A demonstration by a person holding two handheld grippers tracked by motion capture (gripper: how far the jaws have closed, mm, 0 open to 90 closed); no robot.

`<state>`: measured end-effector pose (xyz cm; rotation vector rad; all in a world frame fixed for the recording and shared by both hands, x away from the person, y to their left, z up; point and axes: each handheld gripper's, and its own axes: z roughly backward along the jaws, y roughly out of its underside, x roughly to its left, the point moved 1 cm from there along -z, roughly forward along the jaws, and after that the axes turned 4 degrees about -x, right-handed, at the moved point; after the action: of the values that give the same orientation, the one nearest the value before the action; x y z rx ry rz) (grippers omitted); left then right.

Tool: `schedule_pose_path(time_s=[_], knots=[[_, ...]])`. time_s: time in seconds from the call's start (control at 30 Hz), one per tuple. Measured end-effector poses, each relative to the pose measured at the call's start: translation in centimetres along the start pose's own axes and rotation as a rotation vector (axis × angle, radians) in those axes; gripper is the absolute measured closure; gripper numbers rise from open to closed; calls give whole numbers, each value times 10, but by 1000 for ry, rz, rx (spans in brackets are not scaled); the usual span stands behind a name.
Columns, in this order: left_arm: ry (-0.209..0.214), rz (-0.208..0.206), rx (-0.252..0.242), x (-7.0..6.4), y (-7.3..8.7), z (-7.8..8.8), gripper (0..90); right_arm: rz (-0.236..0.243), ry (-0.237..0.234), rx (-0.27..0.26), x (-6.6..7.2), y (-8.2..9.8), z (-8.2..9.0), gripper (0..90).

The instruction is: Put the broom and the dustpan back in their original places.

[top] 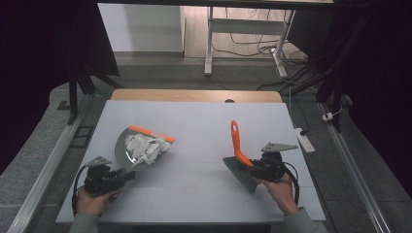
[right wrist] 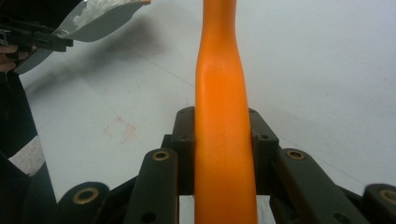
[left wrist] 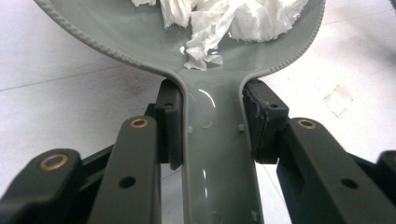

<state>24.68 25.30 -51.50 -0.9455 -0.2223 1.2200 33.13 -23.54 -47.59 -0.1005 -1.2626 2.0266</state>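
1. Left gripper [top: 127,175], at the near left part of the white table [top: 204,121], closed tight on the grey handle of the dustpan [top: 127,150]; in the left gripper view, both pads [left wrist: 170,123] pressed against the sides of this handle.
2. Dustpan [left wrist: 140,32] lying out in front of the left gripper, with its orange front edge on the far side, turned away from the person.
3. Torn white paper pieces [top: 144,147] piled inside the pan, seen also close up as crumpled paper [left wrist: 224,23] near the neck of the handle.
4. Right gripper [top: 250,167], at the near right part of the table, clamped on the orange handle of the brush [top: 239,145]; in the right gripper view, handle [right wrist: 222,140] squeezed between both pads.
5. Brush handle pointing up and away from the person, dark bristles [top: 241,174] down near the table just beside the right gripper.
6. Dustpan and brush well apart, with bare table between them.
7. Faint reddish mark [right wrist: 120,129] on the table surface between both tools.
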Motion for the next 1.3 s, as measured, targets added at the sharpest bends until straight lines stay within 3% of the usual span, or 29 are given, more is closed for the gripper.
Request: schedule_pose_path(time_s=[0.2,0.6,0.93,1.3], knots=[[-51,45,-1,-3,1,-6,621,-27,-10,22,-2,-1,0,701],[-113,150,-8,-1,-1,-27,620,-86,-23,99,-9,5,-9,701],[-156,191,19,5,-2,-38,620,-123,8,141,-19,10,-15,702],[-163,189,47,4,0,-45,619,-151,41,166,-36,11,-19,691]])
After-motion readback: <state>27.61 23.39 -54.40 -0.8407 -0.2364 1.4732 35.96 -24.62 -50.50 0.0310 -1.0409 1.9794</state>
